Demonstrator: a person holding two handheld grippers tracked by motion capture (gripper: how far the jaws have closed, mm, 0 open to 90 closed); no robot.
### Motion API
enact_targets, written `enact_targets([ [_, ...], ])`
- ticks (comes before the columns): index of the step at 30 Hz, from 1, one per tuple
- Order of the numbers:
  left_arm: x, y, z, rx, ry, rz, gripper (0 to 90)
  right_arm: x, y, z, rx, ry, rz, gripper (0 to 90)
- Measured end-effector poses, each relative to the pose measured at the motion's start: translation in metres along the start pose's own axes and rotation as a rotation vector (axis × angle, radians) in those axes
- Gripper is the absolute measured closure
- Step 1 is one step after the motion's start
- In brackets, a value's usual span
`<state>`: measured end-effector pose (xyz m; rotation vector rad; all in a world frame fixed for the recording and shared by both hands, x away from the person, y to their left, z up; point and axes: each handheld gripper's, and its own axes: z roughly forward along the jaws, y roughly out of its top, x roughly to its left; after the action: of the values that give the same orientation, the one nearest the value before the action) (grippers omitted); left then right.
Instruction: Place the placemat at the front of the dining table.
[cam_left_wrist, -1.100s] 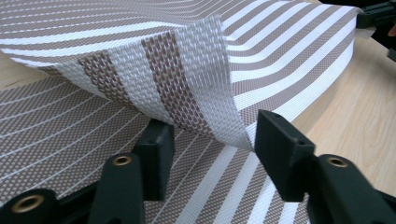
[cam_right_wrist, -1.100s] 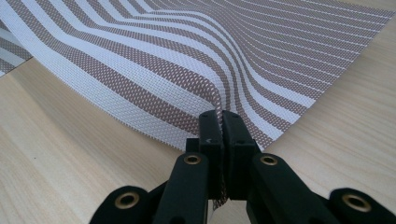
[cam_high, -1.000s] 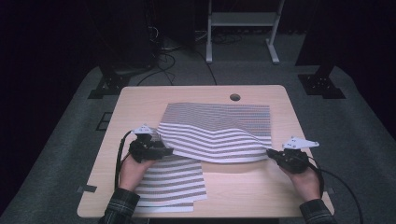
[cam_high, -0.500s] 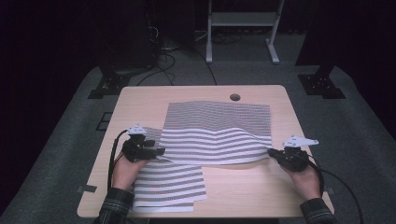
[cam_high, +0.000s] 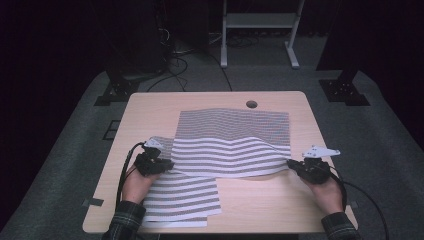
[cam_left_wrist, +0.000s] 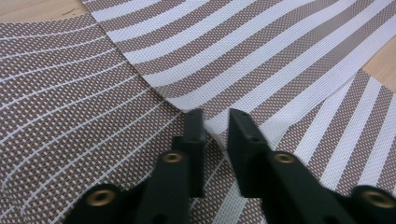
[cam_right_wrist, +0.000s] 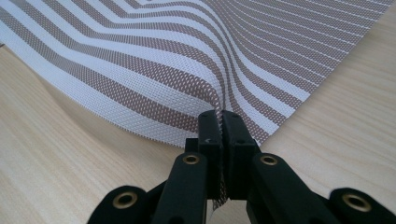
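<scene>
Two striped mats lie on our bench (cam_high: 150, 107). Our right claw (cam_right_wrist: 220, 116) is clamped on the upper mat (cam_high: 235, 145); our left claw (cam_left_wrist: 215, 122) has just been closing around its corner, a gap remaining.

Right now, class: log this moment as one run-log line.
scene: two striped mats on table | right gripper: shut on upper mat corner | left gripper: jaws just closing around its other corner, gap remains | lower mat: flat

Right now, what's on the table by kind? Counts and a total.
Striped woven mats: 2, the upper mat overlapping the lower mat
Handheld claws: 2, the left claw and the right claw, each at a near corner of the upper mat
Total: 4
</scene>
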<state>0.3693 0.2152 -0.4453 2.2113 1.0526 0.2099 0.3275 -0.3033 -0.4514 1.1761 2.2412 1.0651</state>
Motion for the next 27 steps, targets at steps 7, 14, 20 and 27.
enact_targets([
  [7, -0.001, 0.005, 0.0, 0.003, -0.004, 0.015, 90.0, 0.0, 0.0, -0.001, -0.006, -0.003, -0.003, 87.2],
  [14, 0.003, 0.013, -0.005, -0.053, 0.0, 0.009, 90.0, -0.004, 0.006, 0.002, -0.018, -0.005, -0.002, 87.2],
  [20, 0.01, 0.026, -0.004, -0.089, -0.011, -0.004, 90.0, -0.012, 0.015, 0.008, -0.029, -0.016, 0.009, 87.3],
  [27, 0.016, 0.038, 0.001, -0.101, -0.01, 0.0, 90.0, -0.026, 0.027, 0.019, -0.025, -0.034, 0.009, 87.3],
])
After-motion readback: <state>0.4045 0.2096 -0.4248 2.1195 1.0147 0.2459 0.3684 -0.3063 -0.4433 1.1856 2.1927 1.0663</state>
